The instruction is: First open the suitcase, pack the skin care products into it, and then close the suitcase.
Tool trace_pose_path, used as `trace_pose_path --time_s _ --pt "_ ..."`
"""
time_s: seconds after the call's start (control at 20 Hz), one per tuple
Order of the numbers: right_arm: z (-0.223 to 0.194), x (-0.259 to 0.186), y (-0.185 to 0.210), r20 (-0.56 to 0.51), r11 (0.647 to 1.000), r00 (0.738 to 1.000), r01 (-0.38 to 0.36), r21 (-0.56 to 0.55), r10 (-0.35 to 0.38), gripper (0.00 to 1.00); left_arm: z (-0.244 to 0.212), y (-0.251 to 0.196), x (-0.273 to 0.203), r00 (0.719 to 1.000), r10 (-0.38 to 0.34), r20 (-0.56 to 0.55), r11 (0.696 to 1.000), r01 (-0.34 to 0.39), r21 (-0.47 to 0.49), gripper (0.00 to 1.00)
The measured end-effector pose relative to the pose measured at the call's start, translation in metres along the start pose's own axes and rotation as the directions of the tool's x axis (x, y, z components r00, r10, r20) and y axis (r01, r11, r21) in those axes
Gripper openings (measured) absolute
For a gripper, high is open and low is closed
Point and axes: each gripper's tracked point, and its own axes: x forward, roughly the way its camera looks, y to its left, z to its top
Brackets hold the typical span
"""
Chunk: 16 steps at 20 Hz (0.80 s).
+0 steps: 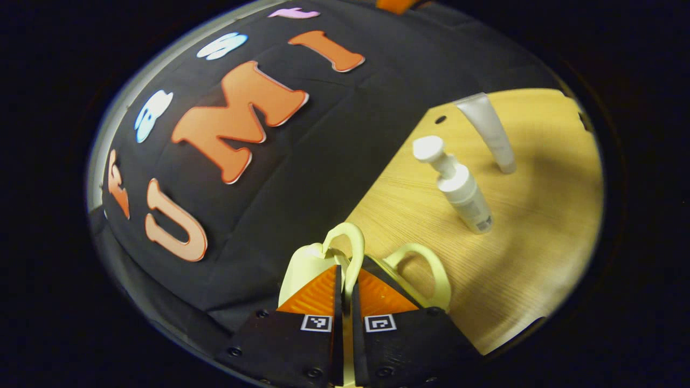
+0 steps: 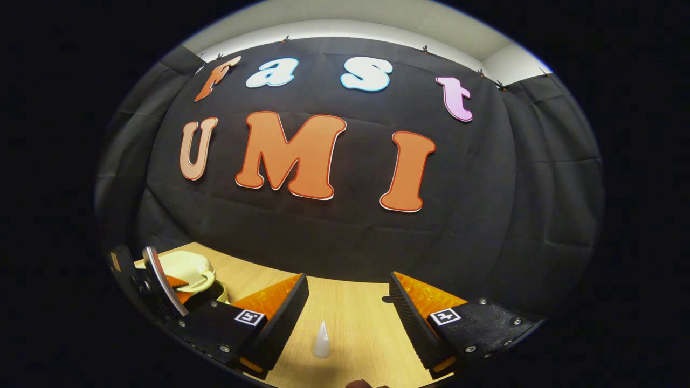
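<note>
My left gripper (image 1: 346, 280) pinches the suitcase's handle (image 1: 353, 248) at six o'clock: opening, I judge. My right gripper (image 2: 347, 307), spread, faces the tube (image 2: 321, 340); pump bottle (image 1: 458, 186) at two o'clock. Next: raise the lid.

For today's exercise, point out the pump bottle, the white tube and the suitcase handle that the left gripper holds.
pump bottle (image 1: 464, 194): left gripper view, on its body.
white tube (image 1: 489, 131): left gripper view, mid-length.
suitcase handle (image 1: 353, 245): left gripper view, on the loop above the fingers.

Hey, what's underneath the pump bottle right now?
The pump bottle stands on the bare wooden table, with the white tube standing beyond it. The spot of table under its base is covered.
</note>
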Motion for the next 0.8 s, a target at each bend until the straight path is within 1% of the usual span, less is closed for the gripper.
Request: trace_pose_path --time_s 0.1,0.2,0.3,0.45,0.6,0.7,0.8 --pt "0.003 0.004 0.009 0.003 1.000 1.000 -0.014 -0.003 0.014 0.95 0.001 0.023 -0.001 0.999 0.041 0.004 0.996 -0.041 -0.080 0.07" --pt "0.006 0.006 0.018 0.008 1.000 1.000 -0.030 -0.003 0.030 0.95 0.002 0.040 -0.005 0.997 0.075 0.002 0.986 -0.074 -0.150 0.07" --pt "0.011 0.008 0.027 0.017 0.999 0.999 -0.044 -0.007 0.045 0.95 0.000 0.059 -0.013 0.995 0.100 0.003 0.976 -0.097 -0.197 0.07" --pt "0.016 0.012 0.038 0.023 0.998 0.998 -0.058 -0.019 0.058 0.95 -0.004 0.072 -0.024 0.989 0.144 0.016 0.969 -0.138 -0.206 0.06" --pt "0.020 0.018 0.046 0.021 0.998 0.998 -0.063 -0.021 0.064 0.95 -0.006 0.088 -0.022 0.983 0.183 0.019 0.960 -0.175 -0.217 0.06" --pt "0.022 0.020 0.049 0.018 0.998 0.998 -0.054 -0.022 0.054 0.95 -0.008 0.090 -0.024 0.981 0.193 0.023 0.956 -0.183 -0.231 0.06" --pt "0.023 0.023 0.051 0.011 0.999 0.999 -0.034 -0.024 0.035 0.95 -0.010 0.093 -0.023 0.982 0.186 0.031 0.949 -0.171 -0.265 0.07"
